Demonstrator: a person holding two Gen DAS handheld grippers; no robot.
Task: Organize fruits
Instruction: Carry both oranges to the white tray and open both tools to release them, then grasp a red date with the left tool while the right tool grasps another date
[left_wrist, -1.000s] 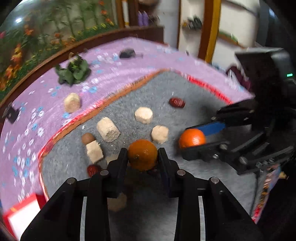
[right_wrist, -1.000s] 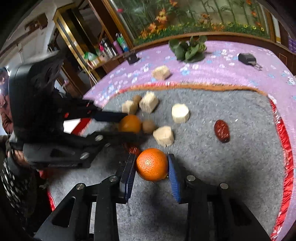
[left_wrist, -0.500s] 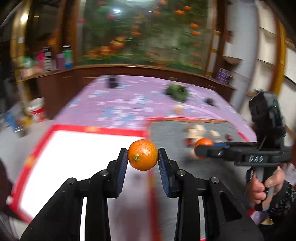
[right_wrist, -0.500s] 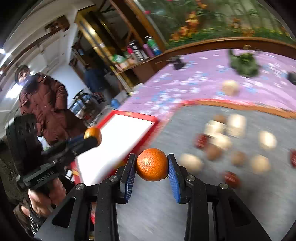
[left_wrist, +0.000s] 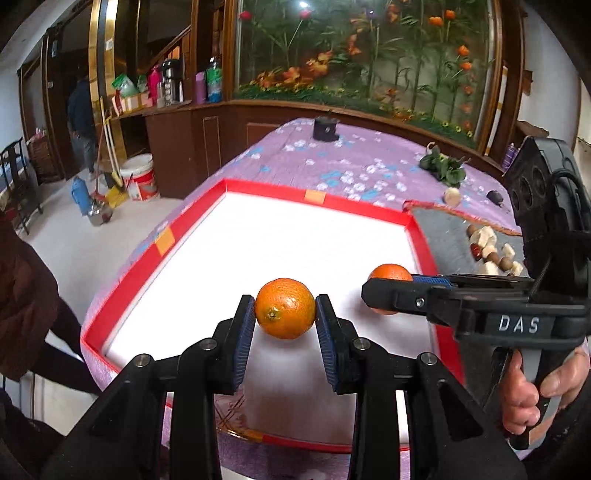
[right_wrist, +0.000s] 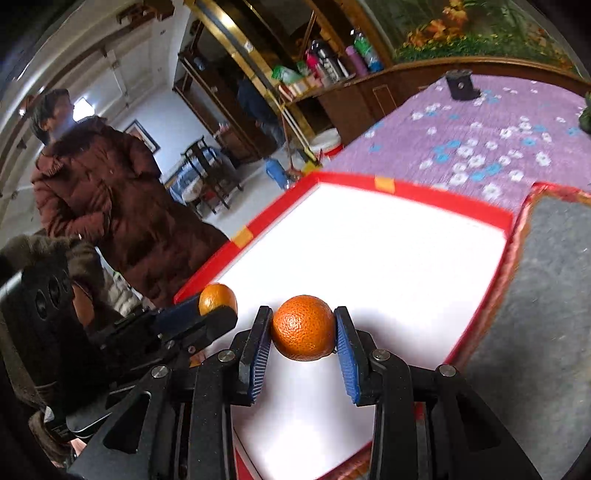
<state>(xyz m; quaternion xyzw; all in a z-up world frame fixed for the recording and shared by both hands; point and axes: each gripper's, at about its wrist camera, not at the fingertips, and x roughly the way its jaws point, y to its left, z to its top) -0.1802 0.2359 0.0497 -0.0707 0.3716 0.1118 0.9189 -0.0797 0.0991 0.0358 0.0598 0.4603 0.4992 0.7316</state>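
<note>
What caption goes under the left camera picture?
Left gripper and right gripper each hold an orange above the white tray.

Two round oranges — one (left_wrist: 284, 308) stem-end forward, other (right_wrist: 303, 327) dimpled, both above white red-rimmed tray (left_wrist: 334, 201)

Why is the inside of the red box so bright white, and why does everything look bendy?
Left wrist view: the red-rimmed tray floor is overexposed, so it glows blank white, while the orange stays sharp. Right wrist view: the same glare, and the purple flowered tablecloth is smeared by motion blur. Both views: the fisheye lens curves straight edges.
</note>
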